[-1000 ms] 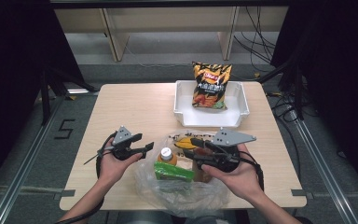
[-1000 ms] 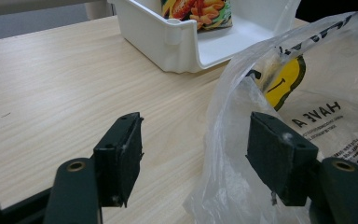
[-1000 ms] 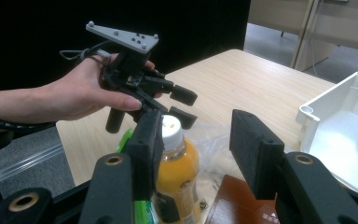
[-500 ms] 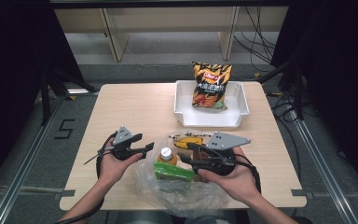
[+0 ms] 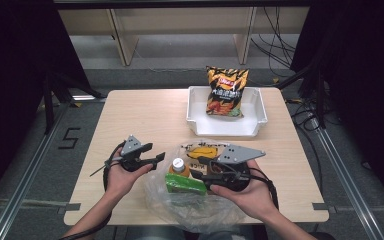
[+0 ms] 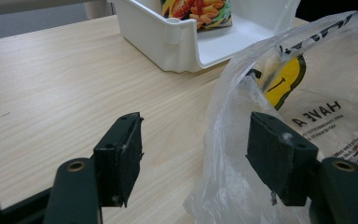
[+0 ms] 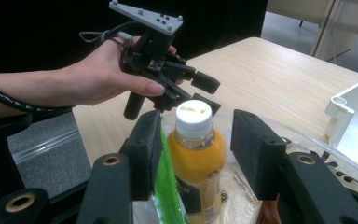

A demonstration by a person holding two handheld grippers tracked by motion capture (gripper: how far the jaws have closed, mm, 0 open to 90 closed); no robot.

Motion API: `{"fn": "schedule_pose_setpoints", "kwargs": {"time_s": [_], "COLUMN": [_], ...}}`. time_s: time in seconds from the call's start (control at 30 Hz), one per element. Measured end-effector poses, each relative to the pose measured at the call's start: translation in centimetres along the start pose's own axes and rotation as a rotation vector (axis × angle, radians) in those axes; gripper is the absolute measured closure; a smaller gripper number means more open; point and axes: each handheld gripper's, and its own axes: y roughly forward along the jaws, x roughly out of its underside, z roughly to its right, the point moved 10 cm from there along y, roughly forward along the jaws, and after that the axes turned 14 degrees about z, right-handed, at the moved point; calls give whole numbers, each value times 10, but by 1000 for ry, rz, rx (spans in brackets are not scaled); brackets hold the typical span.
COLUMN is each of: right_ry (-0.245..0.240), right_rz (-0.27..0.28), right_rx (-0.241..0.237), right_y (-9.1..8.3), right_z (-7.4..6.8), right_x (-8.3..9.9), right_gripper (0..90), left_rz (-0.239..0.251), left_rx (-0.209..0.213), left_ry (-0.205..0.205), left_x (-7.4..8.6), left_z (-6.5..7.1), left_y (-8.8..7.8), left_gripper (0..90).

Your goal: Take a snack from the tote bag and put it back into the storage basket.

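Between the earlier pictures and this one almost nothing shifted: the right gripper [image 5: 198,167] had edged only slightly toward the bottle, and the left gripper [image 5: 155,159] sat where it had been. From where I stood, the orange juice bottle [image 7: 196,154] stood upright inside the clear plastic bag [image 5: 190,205] at the near edge of the table [image 5: 145,115], its white cap [image 7: 193,113] up, with a green packet [image 5: 184,184] lying just beside it. The right gripper's jaws stood partly open on either side of the bottle's neck, one pad [image 7: 144,151] near the green packet and the other clear of the bottle; they gripped nothing. The left gripper's jaws were spread wide too, straddling the bag's rim without pinching it, so it held nothing either. Farther back, a bag of chips [image 5: 226,91] leaned upright in the white tray [image 5: 200,125], well apart from the work.

What worried me was the film. If the right jaws closed as they stood, they looked likely to catch plastic or the packet along with the bottle, and a lift would then drag the whole bag. With the left gripper not pinning the rim, the bag could ride up, and the smooth bottle could slip or topple
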Motion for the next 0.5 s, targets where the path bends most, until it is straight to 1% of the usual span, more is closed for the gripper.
{"fn": "schedule_pose_setpoints", "kwargs": {"time_s": [0.03,0.07,0.13,0.17,0.2,0.23,0.27,0.3,0.33,0.4,0.43,0.47,0.5], "right_ry": [2,2,12,-16,5,2,-19,-2,17,8,3,-1,-17], "right_rz": [-1,-12,-13,-18,-19,-28,-27,-36,-28,-41,-40,-41,-34], "right_rx": [-5,1,5,-7,0,-12,-9,-9,-7,-11,-24,-15,-10], "right_y": [1,0,1,1,1,1,1,1,2,1,1,1,2], "right_z": [-1,-1,-3,-1,-4,-5,-3,-5,-7,-7,-8,-8,-7], "right_x": [1,3,5,5,6,7,7,8,9,10,10,10,10], "right_gripper": [533,533,533,533,532,531,531,532,532,533,533,533,533], "left_rz": [0,1,2,2,2,2,2,3,3,3,3,2,2], "left_rx": [0,5,4,3,3,3,3,3,4,4,4,4,4], "left_ry": [0,0,1,0,0,1,1,0,0,0,0,1,1], "left_x": [0,0,0,0,0,0,0,0,0,0,0,0,0], "left_z": [0,0,0,-1,-1,0,0,0,0,0,0,0,0], "left_y": [0,0,0,0,0,0,0,0,0,0,0,0,0], "left_gripper": [351,351,351,351,351,351,351,351,351,351,351,352,351]}}
